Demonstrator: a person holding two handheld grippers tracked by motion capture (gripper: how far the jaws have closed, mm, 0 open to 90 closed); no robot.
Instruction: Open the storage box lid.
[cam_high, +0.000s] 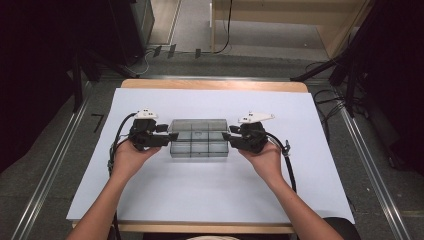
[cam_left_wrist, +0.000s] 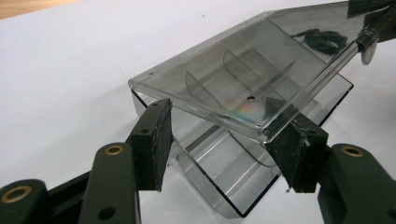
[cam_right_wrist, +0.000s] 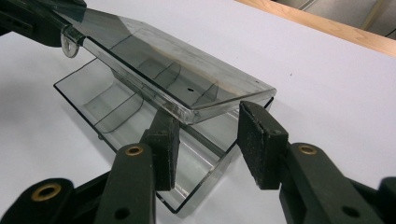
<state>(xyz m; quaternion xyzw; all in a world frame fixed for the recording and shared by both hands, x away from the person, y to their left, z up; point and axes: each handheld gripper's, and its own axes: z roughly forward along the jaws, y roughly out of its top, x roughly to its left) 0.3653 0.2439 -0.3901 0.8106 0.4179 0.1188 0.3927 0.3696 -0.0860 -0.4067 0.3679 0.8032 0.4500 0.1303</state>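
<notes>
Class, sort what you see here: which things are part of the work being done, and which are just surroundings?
In the job:
clear plastic box
its raised lid
left gripper, at the box's left end
right gripper, at its right end

Just around:
white sheet
wooden table
cables on the floor

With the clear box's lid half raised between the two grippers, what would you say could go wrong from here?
1. The lid sits tilted above the tray, and the left gripper has a gap at one pad, so the lid may drop shut.
2. The right gripper also looks loose around its corner; uneven lifting could twist the hinge.
3. The light tray may slide on the white sheet.
</notes>
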